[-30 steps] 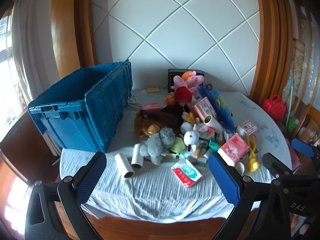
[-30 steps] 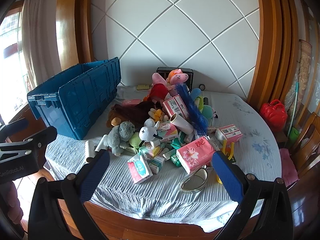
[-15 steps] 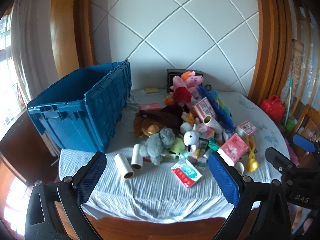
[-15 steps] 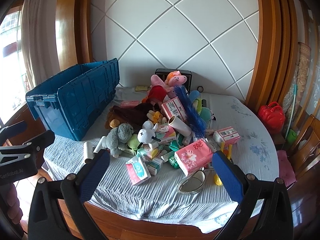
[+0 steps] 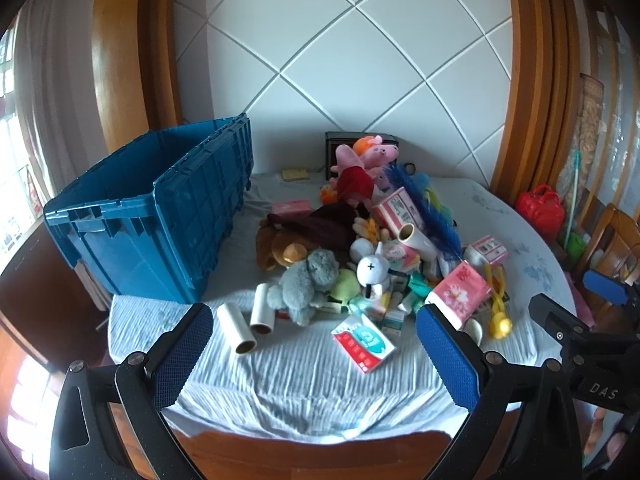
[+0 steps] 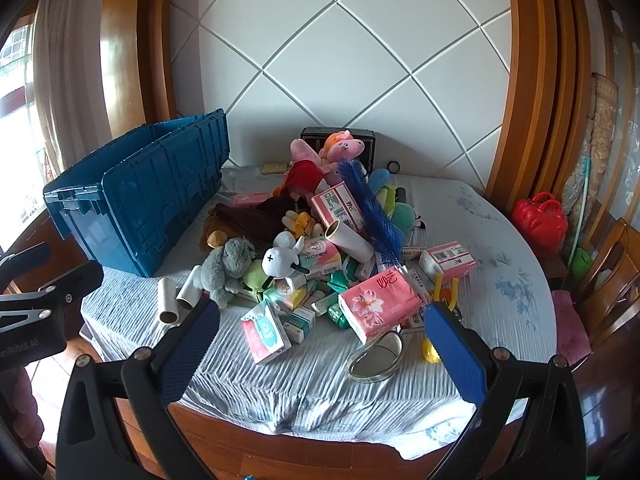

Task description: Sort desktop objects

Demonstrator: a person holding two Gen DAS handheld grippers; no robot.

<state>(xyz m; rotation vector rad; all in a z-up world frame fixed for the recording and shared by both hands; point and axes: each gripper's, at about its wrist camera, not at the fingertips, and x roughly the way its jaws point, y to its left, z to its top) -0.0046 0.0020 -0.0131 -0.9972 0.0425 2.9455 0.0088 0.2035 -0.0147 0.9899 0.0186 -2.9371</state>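
A heap of toys, tissue packs and boxes lies on a round table with a pale blue cloth. It holds a grey plush, pink pig plushes, a pink tissue pack, a blue-and-red pack and two white rolls. An open blue crate stands at the table's left. My left gripper is open and empty, above the near table edge. My right gripper is open and empty, in front of the heap.
A small oval mirror lies near the front edge. A black box stands at the back by the padded wall. A red bag and wooden chairs are at the right. A curtained window is at the left.
Both grippers have moved slightly; the view shifts a little and the table sits marginally closer. Nothing on the table has moved. Both stay open.
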